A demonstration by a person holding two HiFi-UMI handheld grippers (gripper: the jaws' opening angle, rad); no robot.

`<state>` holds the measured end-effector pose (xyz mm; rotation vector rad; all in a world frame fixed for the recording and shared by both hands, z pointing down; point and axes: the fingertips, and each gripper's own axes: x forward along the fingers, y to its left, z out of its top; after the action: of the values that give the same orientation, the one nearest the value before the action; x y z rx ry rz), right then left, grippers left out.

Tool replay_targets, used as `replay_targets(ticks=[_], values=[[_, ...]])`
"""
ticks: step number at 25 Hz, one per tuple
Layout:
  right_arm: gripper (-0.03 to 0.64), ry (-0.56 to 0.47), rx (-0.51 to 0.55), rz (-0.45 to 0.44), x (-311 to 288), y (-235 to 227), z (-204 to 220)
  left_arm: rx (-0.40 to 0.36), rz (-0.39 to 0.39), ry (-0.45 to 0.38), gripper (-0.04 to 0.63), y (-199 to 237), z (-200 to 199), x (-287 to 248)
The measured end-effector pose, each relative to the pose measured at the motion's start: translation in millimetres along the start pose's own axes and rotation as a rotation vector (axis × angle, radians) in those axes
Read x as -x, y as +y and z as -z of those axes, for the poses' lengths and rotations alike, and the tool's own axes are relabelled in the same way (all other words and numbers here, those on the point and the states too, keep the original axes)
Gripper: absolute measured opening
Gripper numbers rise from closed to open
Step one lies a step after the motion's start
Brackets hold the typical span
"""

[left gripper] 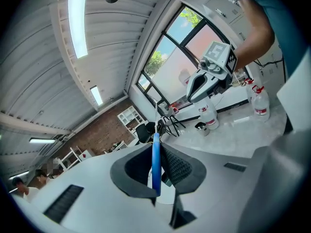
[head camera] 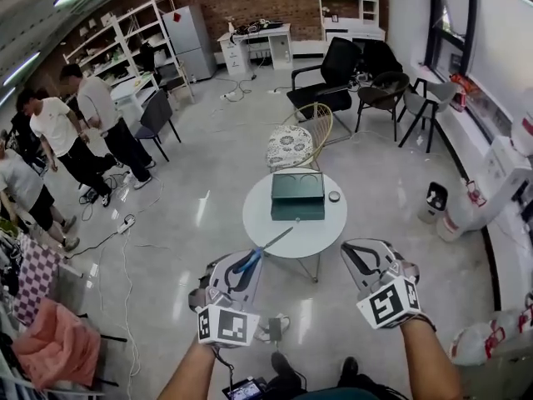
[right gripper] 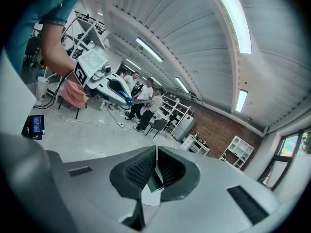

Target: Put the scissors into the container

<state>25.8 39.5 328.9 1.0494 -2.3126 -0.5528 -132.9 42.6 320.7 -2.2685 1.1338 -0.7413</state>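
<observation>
Closest to the lens, my left gripper (head camera: 243, 267) pinches the scissors (head camera: 268, 245) by their blue handle, with the blades pointing toward the round table (head camera: 260, 223). My right gripper (head camera: 360, 253) hangs alongside, its tongs pressed together on nothing. I judge the scissors light, stiff and slick. They could swivel in so narrow a pinch, so the handle near the pivot seems the sensible hold. The green container (head camera: 297, 197) sits on the table with a small dark round object (head camera: 334, 197) just beside it and a cushioned chair (head camera: 291, 144) beyond. Nothing blocks the path between scissors and container.
</observation>
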Motion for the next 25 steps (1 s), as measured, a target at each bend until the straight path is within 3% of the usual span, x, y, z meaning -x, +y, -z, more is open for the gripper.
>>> replay_targets(ticks=[5,12,18,25], values=[[0.038,0.03,-0.005,0.036,-54.2,32.6,-47.7,-0.002,0.026,-0.035,0.064,57.3,52.6,22.3],[0.038,0.069,-0.003,0.079,-94.1,64.6,-91.9,-0.003,0.071,-0.083,0.064,96.0,100.7,41.2],[0.038,0.084,0.003,0.085,-124.8,70.0,-108.4,0.014,0.076,-0.1,0.064,120.9,125.3,43.4],[0.038,0.066,0.002,0.042,-173.6,54.1,-106.0,0.021,0.061,-0.056,0.064,146.1,148.7,19.3]])
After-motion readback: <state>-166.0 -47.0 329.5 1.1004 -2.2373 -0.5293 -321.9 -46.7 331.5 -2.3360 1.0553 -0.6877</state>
